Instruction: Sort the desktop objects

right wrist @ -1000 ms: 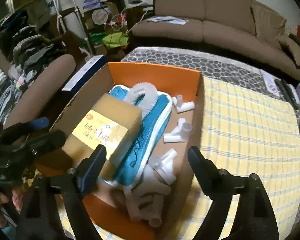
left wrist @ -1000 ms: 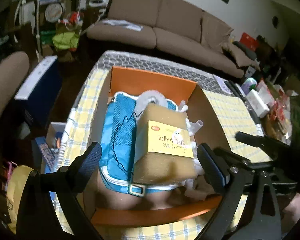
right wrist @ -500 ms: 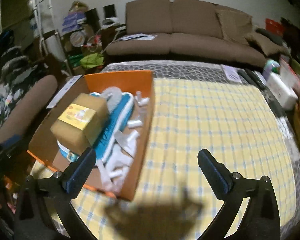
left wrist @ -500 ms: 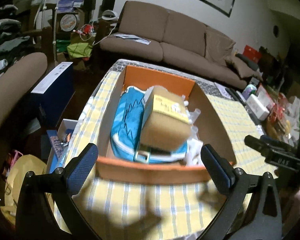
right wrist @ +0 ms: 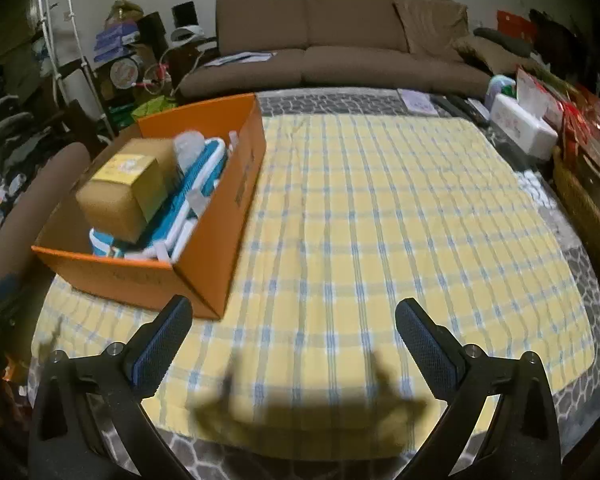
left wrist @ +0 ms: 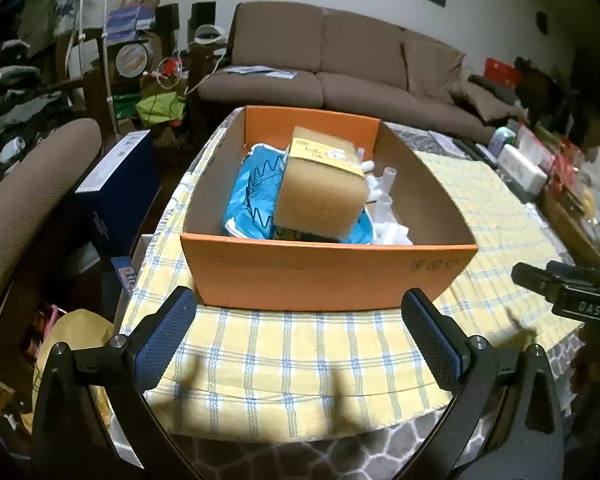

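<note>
Orange box (left wrist: 324,276): set at the left end of the yellow checked cloth (right wrist: 380,220); broad bare cloth is seen to its right. Contents: sponge block (left wrist: 324,192) atop blue mesh pouch (left wrist: 256,188), white pipe fittings (left wrist: 384,196) beside them. Left gripper (left wrist: 300,340): angled down before the box's near wall, fingers spread, nothing between. Right gripper (right wrist: 296,344): over bare cloth, fingers spread wide, empty. Clutter (right wrist: 528,128) is ranged along the right edge.

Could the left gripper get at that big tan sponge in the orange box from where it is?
Probably yes. The left gripper is open and empty, facing the orange box. The sponge sits on top of the contents, above the rim, so going in over the near wall looks unobstructed.
</note>
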Motion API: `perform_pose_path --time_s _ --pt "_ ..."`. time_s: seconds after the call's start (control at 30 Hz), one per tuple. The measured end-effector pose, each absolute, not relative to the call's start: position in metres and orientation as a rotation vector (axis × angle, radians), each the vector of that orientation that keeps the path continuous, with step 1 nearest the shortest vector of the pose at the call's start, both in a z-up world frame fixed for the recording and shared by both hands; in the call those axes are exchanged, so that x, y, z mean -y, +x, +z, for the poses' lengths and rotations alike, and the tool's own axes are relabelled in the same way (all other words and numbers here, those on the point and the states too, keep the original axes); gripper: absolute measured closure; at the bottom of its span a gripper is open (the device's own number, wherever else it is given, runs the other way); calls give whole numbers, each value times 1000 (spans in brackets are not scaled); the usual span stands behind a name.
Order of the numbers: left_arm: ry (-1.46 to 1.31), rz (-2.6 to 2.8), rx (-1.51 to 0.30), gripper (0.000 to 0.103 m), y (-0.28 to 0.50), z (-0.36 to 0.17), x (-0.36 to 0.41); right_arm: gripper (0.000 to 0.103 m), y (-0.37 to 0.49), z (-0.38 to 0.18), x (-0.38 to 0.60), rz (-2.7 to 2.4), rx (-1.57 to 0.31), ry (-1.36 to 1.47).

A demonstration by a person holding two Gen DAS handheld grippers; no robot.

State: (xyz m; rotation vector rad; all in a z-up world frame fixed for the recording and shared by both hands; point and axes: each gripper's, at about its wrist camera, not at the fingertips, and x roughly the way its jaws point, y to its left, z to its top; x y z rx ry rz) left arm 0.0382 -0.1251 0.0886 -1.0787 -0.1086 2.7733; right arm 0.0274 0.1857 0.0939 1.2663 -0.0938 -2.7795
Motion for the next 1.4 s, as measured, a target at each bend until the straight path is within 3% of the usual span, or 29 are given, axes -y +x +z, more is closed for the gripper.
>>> perform_pose_path --time_s 0.13,0.43,0.8,1.3,1.33,1.4 --pt "-1009 2748 139 0 38 103 126 0 33 99 -189 -2753 143 1239" --pt "-1061 2694 17 0 -14 116 97 0 12 119 -186 -2712 183 1184" --pt "-1281 2611 15 0 -86 94 87 0 -36 128 -170 -2584 298 1158" --pt "-1476 2511 -111 0 -127 64 63 0 -61 124 -172 -2558 280 1177" --pt "-1492 2502 -111 2 -129 61 63 0 -61 123 -172 -2553 286 1183" --pt "-1485 2500 -91 16 -131 59 66 0 -63 120 -174 -2541 296 1200"
